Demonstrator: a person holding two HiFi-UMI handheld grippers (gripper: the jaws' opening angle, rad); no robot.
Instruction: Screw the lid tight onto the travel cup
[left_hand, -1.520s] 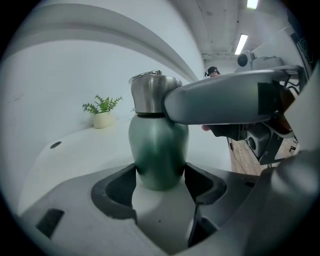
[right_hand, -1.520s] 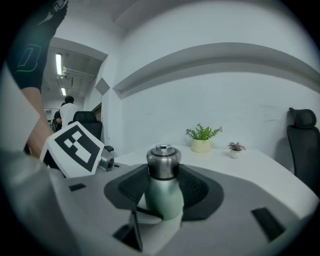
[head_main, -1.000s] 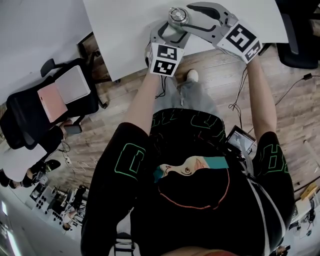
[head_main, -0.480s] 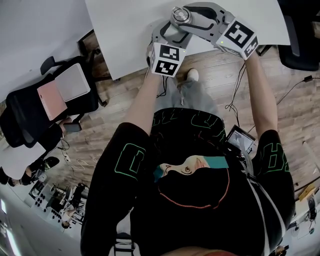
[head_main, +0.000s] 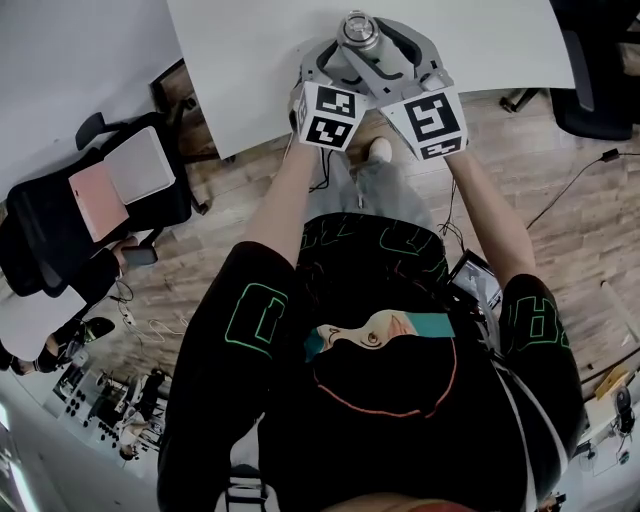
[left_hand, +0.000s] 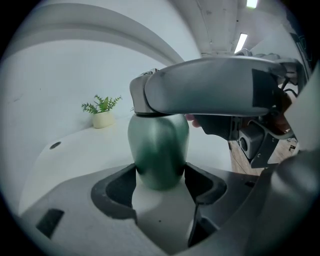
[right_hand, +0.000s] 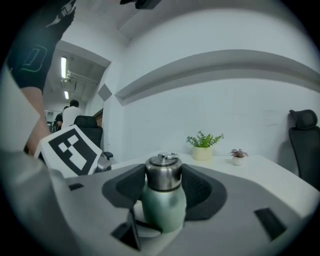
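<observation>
The travel cup stands near the front edge of the white table (head_main: 250, 60); it has a green body (left_hand: 159, 150) and a steel lid (right_hand: 163, 172) that sits on top. My left gripper (left_hand: 160, 180) is shut on the lower part of the green body, a pad pressing on each side. From the right, my right gripper (right_hand: 163, 186) reaches in almost level, and its jaws have just been closing; the pads now sit against both sides of the lid. The head view shows the lid (head_main: 358, 30) between the left gripper (head_main: 340, 55) and the right gripper (head_main: 385, 48).
Two small potted plants (right_hand: 202, 147) (right_hand: 238, 155) stand further back on the table. A black office chair (head_main: 100, 200) carrying a pink and a white book is at the left on the wooden floor. Another black chair (right_hand: 302, 145) stands beyond the table.
The right gripper has swung round the lid: its marker cube moved from the right of the cup down towards the person, next to the left cube. The left gripper and the cup kept still.
</observation>
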